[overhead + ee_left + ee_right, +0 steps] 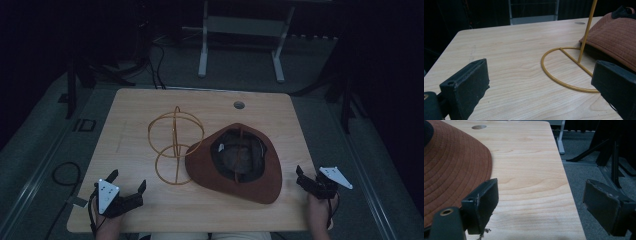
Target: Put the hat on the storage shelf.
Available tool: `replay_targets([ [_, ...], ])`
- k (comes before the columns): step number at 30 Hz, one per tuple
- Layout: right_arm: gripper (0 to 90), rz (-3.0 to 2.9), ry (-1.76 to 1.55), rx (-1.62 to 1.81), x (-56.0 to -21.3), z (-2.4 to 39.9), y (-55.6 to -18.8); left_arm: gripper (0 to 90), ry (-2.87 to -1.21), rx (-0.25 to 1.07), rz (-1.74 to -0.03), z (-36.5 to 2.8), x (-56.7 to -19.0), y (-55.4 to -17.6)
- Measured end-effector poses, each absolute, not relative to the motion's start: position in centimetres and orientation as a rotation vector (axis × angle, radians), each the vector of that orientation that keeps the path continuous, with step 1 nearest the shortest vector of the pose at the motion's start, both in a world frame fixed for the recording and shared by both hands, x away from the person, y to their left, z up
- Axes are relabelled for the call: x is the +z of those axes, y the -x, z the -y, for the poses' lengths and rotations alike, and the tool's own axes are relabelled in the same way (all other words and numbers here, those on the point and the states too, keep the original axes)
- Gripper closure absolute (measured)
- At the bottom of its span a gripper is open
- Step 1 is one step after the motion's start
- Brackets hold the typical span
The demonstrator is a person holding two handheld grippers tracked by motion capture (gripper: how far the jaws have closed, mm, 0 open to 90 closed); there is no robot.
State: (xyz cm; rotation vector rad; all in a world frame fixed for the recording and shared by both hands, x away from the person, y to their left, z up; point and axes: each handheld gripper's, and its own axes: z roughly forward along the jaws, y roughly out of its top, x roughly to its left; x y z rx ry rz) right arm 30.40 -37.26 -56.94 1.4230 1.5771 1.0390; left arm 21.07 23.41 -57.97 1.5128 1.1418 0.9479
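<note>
Wooden table — one brown hat, one wire stand, two hand-held grippers — left, right — both agape, empty.

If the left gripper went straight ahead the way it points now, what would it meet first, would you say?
Probably the round base of the yellow wire stand, which lies just ahead of the open left gripper and toward its right jaw, with the brown hat behind it. Depth is hard to judge.

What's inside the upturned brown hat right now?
The brown hat lies crown-down on the table, showing a dark lining and a thin strap across the opening. No loose object is visible inside, though it is dim. Its brim overlaps the yellow wire stand's base ring, hiding part.
</note>
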Motion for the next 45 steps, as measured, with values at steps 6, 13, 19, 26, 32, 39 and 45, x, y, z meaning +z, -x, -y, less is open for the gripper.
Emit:
replay_targets([
  [6, 13.3, -1.591, -1.424, 1.036, -56.9, 37.3, -30.4, 2.1, -1.529, 0.953, -1.127, -23.1, -58.0, -21.1],
  [13, 13.9, -1.668, -1.433, 1.025, -56.5, 36.8, -30.6, 2.1, -1.547, 0.954, -1.103, -22.9, -58.0, -21.2],
  [19, 13.9, -1.742, -1.426, 1.062, -54.8, 35.7, -30.7, 2.1, -1.557, 0.945, -1.098, -22.7, -58.1, -21.2],
  [26, 13.5, -1.809, -1.359, 1.113, -52.7, 34.1, -31.1, 2.1, -1.568, 0.944, -1.099, -22.5, -58.1, -21.2],
  [32, 16.2, -1.914, -1.349, 1.069, -51.2, 32.5, -32.3, 2.6, -1.592, 0.947, -1.099, -22.3, -58.0, -21.2],
  [39, 14.4, -1.988, -1.324, 1.117, -49.7, 30.7, -33.8, 3.4, -1.577, 0.871, -1.127, -22.2, -57.7, -21.1],
  [45, 12.4, -1.991, -1.303, 1.113, -48.7, 28.6, -35.3, 3.4, -1.619, 0.819, -1.119, -21.9, -57.6, -21.1],
])
